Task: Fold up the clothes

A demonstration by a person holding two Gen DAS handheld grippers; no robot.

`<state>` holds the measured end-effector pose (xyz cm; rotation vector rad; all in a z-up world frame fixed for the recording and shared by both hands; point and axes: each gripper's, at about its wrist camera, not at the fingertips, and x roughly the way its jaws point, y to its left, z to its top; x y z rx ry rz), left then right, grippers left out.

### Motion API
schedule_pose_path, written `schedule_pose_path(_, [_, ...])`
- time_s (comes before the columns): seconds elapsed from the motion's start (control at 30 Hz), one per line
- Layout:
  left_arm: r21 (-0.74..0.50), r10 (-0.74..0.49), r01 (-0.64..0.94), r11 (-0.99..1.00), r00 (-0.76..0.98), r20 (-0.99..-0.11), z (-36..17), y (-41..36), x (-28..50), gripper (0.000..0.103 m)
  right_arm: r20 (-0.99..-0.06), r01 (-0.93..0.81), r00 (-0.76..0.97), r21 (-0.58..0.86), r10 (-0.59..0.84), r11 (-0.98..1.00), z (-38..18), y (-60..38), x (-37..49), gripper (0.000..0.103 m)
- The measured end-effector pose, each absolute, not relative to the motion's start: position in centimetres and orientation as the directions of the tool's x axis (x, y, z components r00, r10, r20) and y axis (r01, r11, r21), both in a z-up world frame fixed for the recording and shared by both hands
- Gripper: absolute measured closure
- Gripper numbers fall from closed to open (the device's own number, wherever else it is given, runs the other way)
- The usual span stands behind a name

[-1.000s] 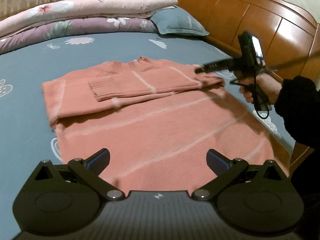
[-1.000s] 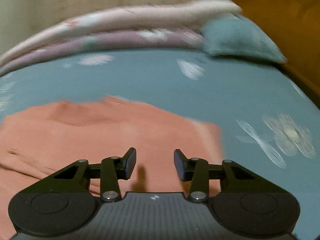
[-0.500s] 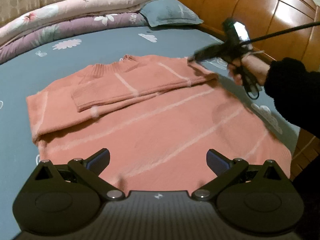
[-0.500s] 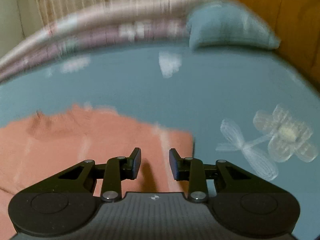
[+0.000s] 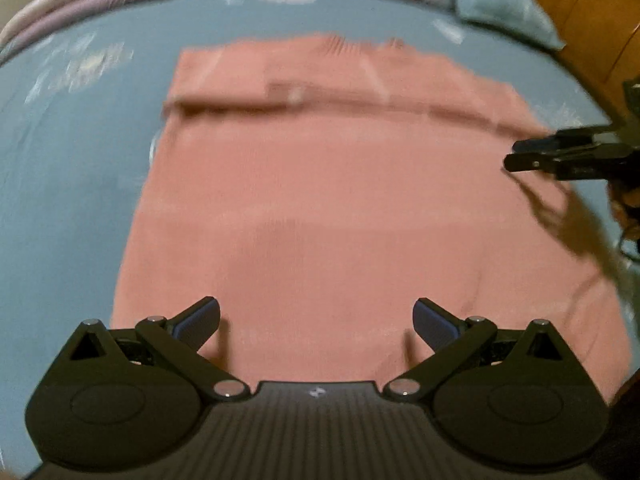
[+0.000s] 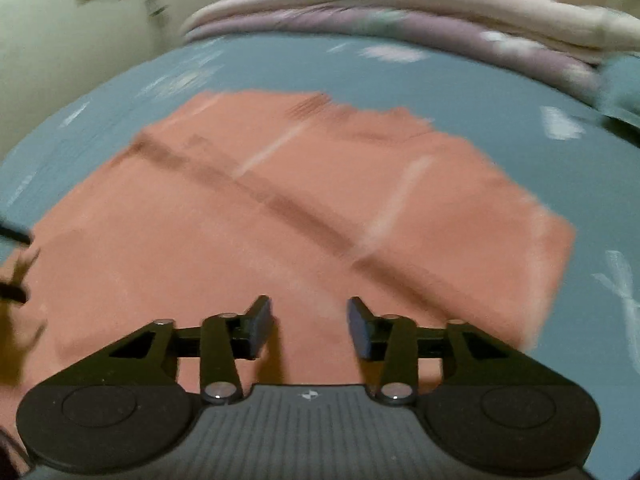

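Salmon sweater (image 5: 340, 200) lies beneath both tongs, left (image 5: 316, 322) and right (image 6: 309, 326) spread, empty.

Blue bed (image 5: 72, 184) — pink sweater (image 5: 340, 208), quilts (image 6: 400, 12), pillow (image 5: 500, 4).

Your salmon-pink sweater (image 5: 340, 200) looks like soft, matt knit cloth with ribbed edging, lying on a smooth matt blue cotton-like bedsheet (image 5: 72, 184). Your left gripper (image 5: 316, 320) and right gripper (image 6: 309, 320) are matt black plastic with small shiny metal pivot pins. The headboard (image 5: 592, 12) looks like glossy varnished wood.
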<state>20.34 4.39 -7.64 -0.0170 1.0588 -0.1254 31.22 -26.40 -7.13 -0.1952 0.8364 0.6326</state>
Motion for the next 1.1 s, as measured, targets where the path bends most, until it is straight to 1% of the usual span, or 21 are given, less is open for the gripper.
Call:
schedule_pose_path(0.03, [-0.081, -0.104, 0.068, 0.994, 0.463, -0.88, -8.4, 4.4, 20.0, 0.001, -0.741, -0.614, 0.501, 0.061, 0.447, 0.787, -7.5, -26.0, 30.6, 0.03])
schedule_pose_path(0.1, [-0.072, -0.078, 0.031, 0.997, 0.477, -0.876, -9.0, 4.5, 19.2, 0.001, -0.726, -0.634, 0.521, 0.022, 0.448, 0.773, -8.0, -25.4, 29.7, 0.024])
schedule_pose_path(0.17, [-0.056, -0.055, 0.013, 0.998, 0.472, -0.88, -9.2, 4.2, 19.0, 0.001, -0.724, -0.633, 0.515, 0.041, 0.46, 0.773, -8.0, -25.4, 29.8, 0.019])
schedule_pose_path(0.23, [-0.041, -0.036, 0.0, 0.999, 0.464, -0.885, -9.4, 3.8, 19.1, 0.001, -0.725, -0.632, 0.5, 0.07, 0.475, 0.772, -8.2, -25.5, 29.9, 0.01])
schedule_pose_path(0.33, [-0.039, -0.033, -0.004, 0.999, 0.463, -0.886, -9.5, 3.8, 19.4, 0.001, -0.728, -0.645, 0.492, 0.063, 0.477, 0.761, -8.7, -24.8, 29.8, 0.0])
schedule_pose_path(0.4, [-0.052, -0.041, -0.013, 0.999, 0.437, -0.899, -9.3, 3.9, 19.2, 0.001, -0.73, -0.65, 0.5, 0.038, 0.466, 0.759, -8.9, -24.1, 29.8, 0.0])
schedule_pose_path(0.5, [-0.074, -0.06, -0.018, 0.997, 0.42, -0.905, -9.1, 4.3, 17.5, 0.001, -0.726, -0.64, 0.507, 0.044, 0.465, 0.767, -9.0, -24.0, 30.1, 0.0])
schedule_pose_path(0.6, [-0.099, -0.098, 0.019, 0.995, 0.41, -0.907, -8.6, 4.9, 15.1, 0.001, -0.725, -0.626, 0.521, 0.036, 0.451, 0.779, -9.2, -23.6, 30.1, 0.0])
schedule_pose_path(0.67, [-0.106, -0.114, 0.043, 0.993, 0.388, -0.914, -7.9, 5.5, 15.0, 0.001, -0.733, -0.611, 0.528, 0.024, 0.429, 0.792, -9.1, -23.3, 30.1, 0.0])
schedule_pose_path(0.87, [-0.123, -0.182, 0.144, 0.982, 0.535, -0.825, -5.6, 8.3, 19.5, 0.001, -0.769, -0.523, 0.548, -0.007, 0.33, 0.853, -7.7, -21.7, 29.5, 0.0])
schedule_pose_path(0.93, [-0.156, -0.244, 0.201, 0.967, 0.562, -0.79, -5.2, 9.2, 21.4, 0.001, -0.759, -0.502, 0.567, -0.009, 0.321, 0.865, -6.7, -20.9, 28.0, 0.0])
schedule_pose_path(1.03, [-0.2, -0.325, 0.278, 0.939, 0.539, -0.777, -6.1, 9.9, 22.8, 0.001, -0.76, -0.466, 0.577, -0.005, 0.3, 0.885, -5.7, -19.7, 24.8, 0.0])
schedule_pose_path(1.1, [-0.2, -0.351, 0.32, 0.926, 0.535, -0.768, -6.6, 10.2, 22.6, 0.001, -0.768, -0.439, 0.571, 0.011, 0.288, 0.899, -5.7, -18.9, 22.4, 0.0])
